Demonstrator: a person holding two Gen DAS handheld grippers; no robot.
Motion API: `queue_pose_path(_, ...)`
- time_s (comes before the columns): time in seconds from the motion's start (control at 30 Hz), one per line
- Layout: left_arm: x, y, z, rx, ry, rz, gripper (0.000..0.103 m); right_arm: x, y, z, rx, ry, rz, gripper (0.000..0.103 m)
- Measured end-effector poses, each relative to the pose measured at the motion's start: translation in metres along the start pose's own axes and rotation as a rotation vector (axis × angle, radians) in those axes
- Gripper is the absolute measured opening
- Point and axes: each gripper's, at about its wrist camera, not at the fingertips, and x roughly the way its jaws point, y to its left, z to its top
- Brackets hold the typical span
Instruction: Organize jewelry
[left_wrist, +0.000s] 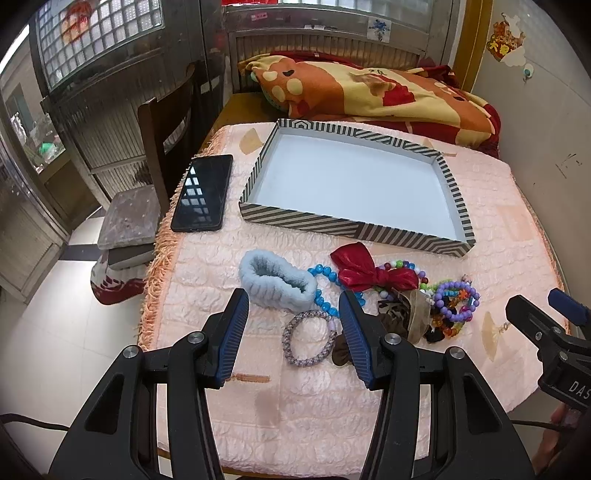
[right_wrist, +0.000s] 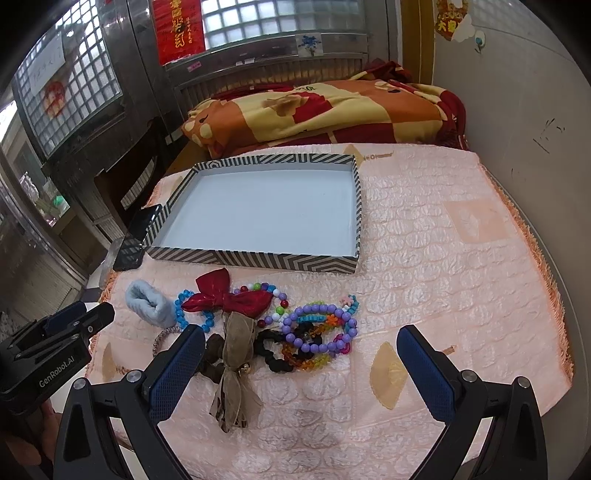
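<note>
A striped tray (left_wrist: 325, 221) (right_wrist: 258, 260) with a pale blue floor lies on the pink table cover, nothing in it. In front of it is a heap of jewelry: a fluffy blue scrunchie (left_wrist: 277, 280) (right_wrist: 149, 301), a red bow (left_wrist: 365, 271) (right_wrist: 225, 297), a blue bead bracelet (left_wrist: 325, 291), a purple bead bracelet (left_wrist: 456, 301) (right_wrist: 319, 328), a brown ribbon bow (right_wrist: 236, 365) and a braided grey bracelet (left_wrist: 308, 338). My left gripper (left_wrist: 293, 321) hovers open over the braided bracelet. My right gripper (right_wrist: 301, 354) stands open just in front of the heap, holding nothing.
A black phone (left_wrist: 203, 192) lies left of the tray near the table's fringed edge. A folded orange and red blanket (left_wrist: 369, 88) fills the far end. A dark wooden chair (left_wrist: 166, 122) stands at the left; a white wall is at the right.
</note>
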Motion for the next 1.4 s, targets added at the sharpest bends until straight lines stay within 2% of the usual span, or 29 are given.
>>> queue_pose_path(1.4,-0.012,0.001,-0.002,-0.026,0.011,-0.005,0.051,-0.004,0.013,0.003,-0.027,0.025,0.007,0.103)
